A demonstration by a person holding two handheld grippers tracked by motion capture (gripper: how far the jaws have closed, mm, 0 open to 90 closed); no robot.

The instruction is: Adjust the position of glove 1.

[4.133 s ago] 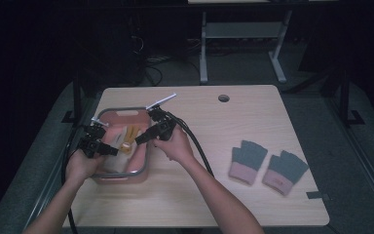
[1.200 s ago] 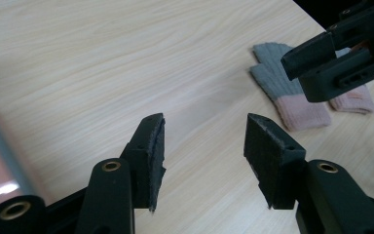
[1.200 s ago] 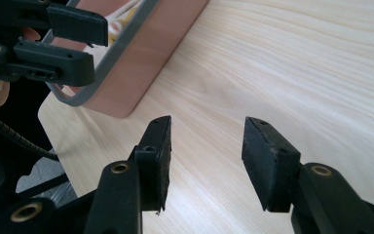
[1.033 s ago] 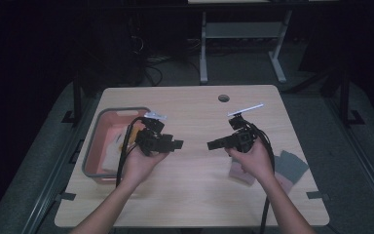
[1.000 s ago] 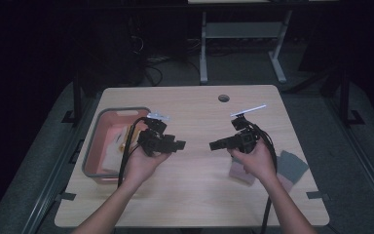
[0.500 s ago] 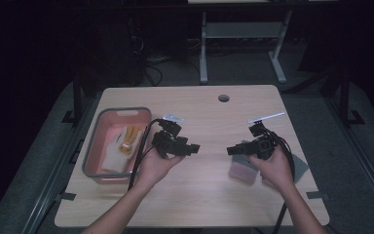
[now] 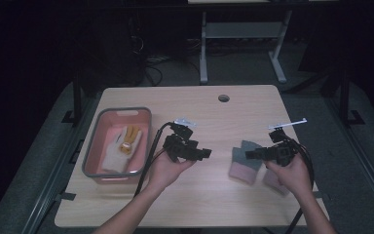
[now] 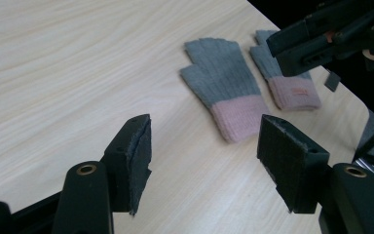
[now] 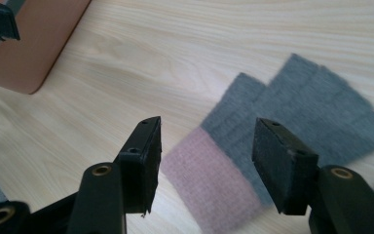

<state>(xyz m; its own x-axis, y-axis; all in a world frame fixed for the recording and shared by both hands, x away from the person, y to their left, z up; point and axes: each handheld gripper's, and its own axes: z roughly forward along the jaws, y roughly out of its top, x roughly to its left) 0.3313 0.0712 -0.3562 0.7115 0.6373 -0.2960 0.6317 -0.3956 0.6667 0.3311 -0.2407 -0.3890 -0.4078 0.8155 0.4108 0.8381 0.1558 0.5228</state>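
**Both grippers close in on the grey-and-pink gloves**

The step in hand looks like the approach to a pick-up: a pair of knitted fingerless gloves lies flat on the counter (image 7: 209,204), and both tools are heading for it. One white-and-yellow glove (image 7: 121,146) already lies in the pink bin (image 7: 90,165), well off to the far side of the left hand-held gripper (image 7: 205,153), so the grey pair is probably bound there too.

The right hand-held gripper (image 7: 250,155) hovers just above the nearer grey glove (image 7: 243,161), whose pink cuff (image 9: 207,175) lies directly ahead of and below its jaws in the right gripper view. Its jaws have just been opening and stand wide apart, with nothing between the pads and nothing touched. The second grey glove (image 8: 285,78) lies just beyond the first, partly under the right hand (image 7: 289,173).

The left hand-held gripper is also empty; its jaws have just been opening and gape wide. The nearer glove sits ahead of it, near but clear of the pads.

Next, I judge, the right gripper needs to drop onto the cuff edge and pinch a fold of knit; flat fabric gives little to bite, so one pad must get under it.
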